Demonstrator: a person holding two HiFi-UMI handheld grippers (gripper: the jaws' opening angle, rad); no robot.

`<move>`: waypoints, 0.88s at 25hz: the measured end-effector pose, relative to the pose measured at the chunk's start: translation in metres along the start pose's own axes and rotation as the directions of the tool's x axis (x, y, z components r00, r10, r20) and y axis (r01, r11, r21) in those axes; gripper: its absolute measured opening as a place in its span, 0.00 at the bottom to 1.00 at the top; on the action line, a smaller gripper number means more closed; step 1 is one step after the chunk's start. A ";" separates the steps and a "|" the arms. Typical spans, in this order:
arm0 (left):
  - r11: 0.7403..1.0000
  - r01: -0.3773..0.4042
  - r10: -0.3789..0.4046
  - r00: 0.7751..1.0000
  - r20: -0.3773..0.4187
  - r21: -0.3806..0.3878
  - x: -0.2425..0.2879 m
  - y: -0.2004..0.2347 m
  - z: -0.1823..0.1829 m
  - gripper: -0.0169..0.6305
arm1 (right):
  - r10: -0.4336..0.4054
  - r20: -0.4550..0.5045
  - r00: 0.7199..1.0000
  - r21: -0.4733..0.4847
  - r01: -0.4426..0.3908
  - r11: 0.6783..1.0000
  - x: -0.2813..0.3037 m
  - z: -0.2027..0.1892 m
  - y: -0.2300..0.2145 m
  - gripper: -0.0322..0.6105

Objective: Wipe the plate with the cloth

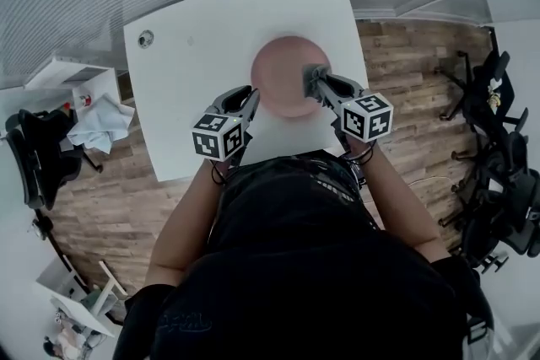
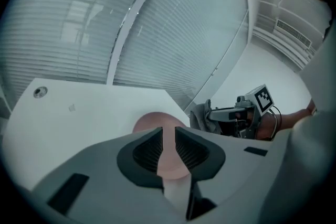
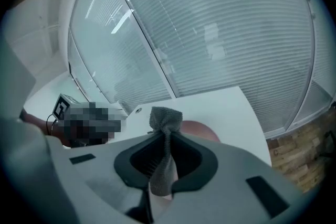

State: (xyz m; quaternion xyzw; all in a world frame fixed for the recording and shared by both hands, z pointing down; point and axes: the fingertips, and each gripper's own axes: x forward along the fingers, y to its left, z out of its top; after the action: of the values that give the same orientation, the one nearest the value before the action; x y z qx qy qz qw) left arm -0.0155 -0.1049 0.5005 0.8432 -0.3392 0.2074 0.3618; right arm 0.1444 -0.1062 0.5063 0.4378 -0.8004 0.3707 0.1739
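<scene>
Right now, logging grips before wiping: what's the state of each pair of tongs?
Left tongs: open, nothing between them.
Right tongs: closed on the grey cloth.

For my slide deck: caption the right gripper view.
Right gripper pinches a grey cloth, pink plate beyond on the white table.

left tool (image 2: 168, 136) jaws slightly apart before pink plate (image 2: 151, 122), white table (image 2: 79, 120), right tool (image 2: 209, 114) gripping grey cloth (image 2: 198, 115)
</scene>
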 end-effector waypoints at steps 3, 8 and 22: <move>0.998 -0.031 0.029 0.999 -0.040 -0.047 0.016 0.012 -0.013 0.17 | 0.012 -0.049 0.999 0.061 -0.009 0.998 0.020 -0.011 -0.019 0.11; 0.992 -0.088 0.078 0.992 -0.103 -0.095 0.037 0.033 -0.030 0.22 | -0.030 -0.122 0.992 0.079 0.040 0.996 0.053 -0.020 -0.043 0.11; 0.966 -0.201 0.156 0.954 -0.256 -0.161 0.082 0.073 -0.082 0.26 | -0.272 -0.315 0.909 0.093 0.315 0.944 0.115 -0.044 -0.097 0.11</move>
State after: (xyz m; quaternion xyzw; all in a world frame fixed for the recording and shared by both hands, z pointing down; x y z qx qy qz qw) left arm -0.0206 -0.1146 0.6365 0.7400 -0.3856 0.3079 0.4570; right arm 0.1591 -0.1720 0.6476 0.5038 -0.6615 0.4577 0.3148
